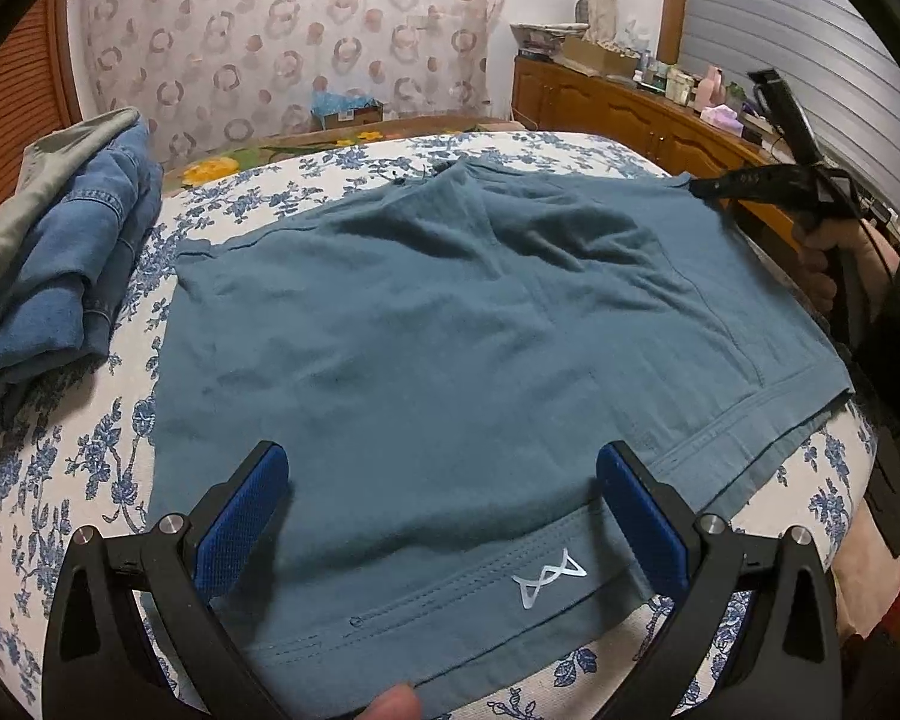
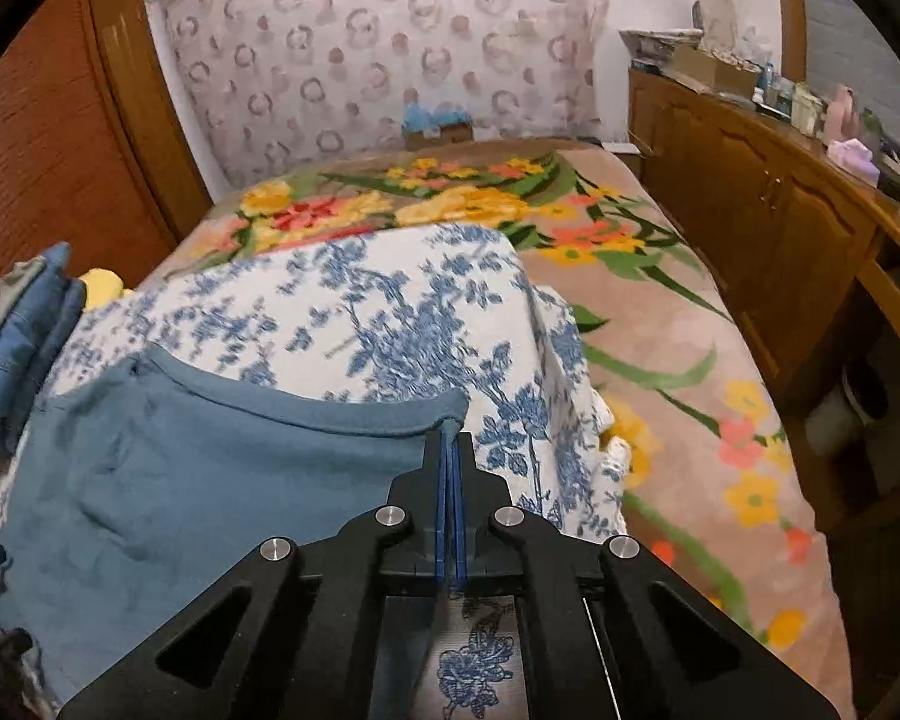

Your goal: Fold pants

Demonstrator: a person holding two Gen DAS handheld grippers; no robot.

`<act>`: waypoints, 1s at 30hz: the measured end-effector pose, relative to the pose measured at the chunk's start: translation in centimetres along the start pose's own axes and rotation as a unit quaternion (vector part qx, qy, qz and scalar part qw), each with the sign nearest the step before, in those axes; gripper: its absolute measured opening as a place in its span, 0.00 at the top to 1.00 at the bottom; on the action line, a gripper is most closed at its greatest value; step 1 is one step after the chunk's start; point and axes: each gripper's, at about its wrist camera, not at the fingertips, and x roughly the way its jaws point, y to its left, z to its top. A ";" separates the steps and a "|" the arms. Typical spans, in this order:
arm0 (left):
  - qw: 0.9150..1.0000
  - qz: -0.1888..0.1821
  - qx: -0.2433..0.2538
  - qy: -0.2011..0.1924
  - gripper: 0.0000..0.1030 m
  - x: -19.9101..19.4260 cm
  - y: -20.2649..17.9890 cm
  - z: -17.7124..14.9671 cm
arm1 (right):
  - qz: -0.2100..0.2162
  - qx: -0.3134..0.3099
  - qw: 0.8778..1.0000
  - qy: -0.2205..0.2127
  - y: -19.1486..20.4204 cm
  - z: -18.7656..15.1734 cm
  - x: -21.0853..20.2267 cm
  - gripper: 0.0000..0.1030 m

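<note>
Teal blue pants (image 1: 450,324) lie spread on a white cloth with blue flowers (image 1: 48,480); a white logo sits by the near waistband. My left gripper (image 1: 444,504) hovers open over the near edge, blue pads wide apart with fabric between them, untouched. In the left wrist view my right gripper (image 1: 699,186) pinches the far right corner of the pants. The right wrist view shows the right gripper (image 2: 450,441) shut on that corner of the pants (image 2: 210,468), a thin fold of fabric caught between its blue pads.
A stack of folded denim and grey clothes (image 1: 60,252) sits at the left of the cloth. A flowered blanket (image 2: 660,324) covers the bed beyond. A wooden cabinet (image 2: 768,222) with clutter runs along the right. A fingertip (image 1: 390,705) shows at the bottom.
</note>
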 end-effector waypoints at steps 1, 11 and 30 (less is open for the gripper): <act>1.000 -0.001 -0.001 -0.001 0.00 -0.1 0.1 0.0 | -0.008 -0.001 1.000 0.003 0.0 -0.1 0.1 0.98; 0.999 -0.019 -0.020 -0.040 0.00 -3.3 1.6 -0.5 | -0.024 -0.053 0.998 -0.038 2.6 -2.0 -4.6 0.66; 0.997 0.001 -0.078 -0.028 0.36 -5.6 8.1 -5.3 | 0.056 -0.109 0.989 -0.077 7.5 -12.8 -11.9 0.43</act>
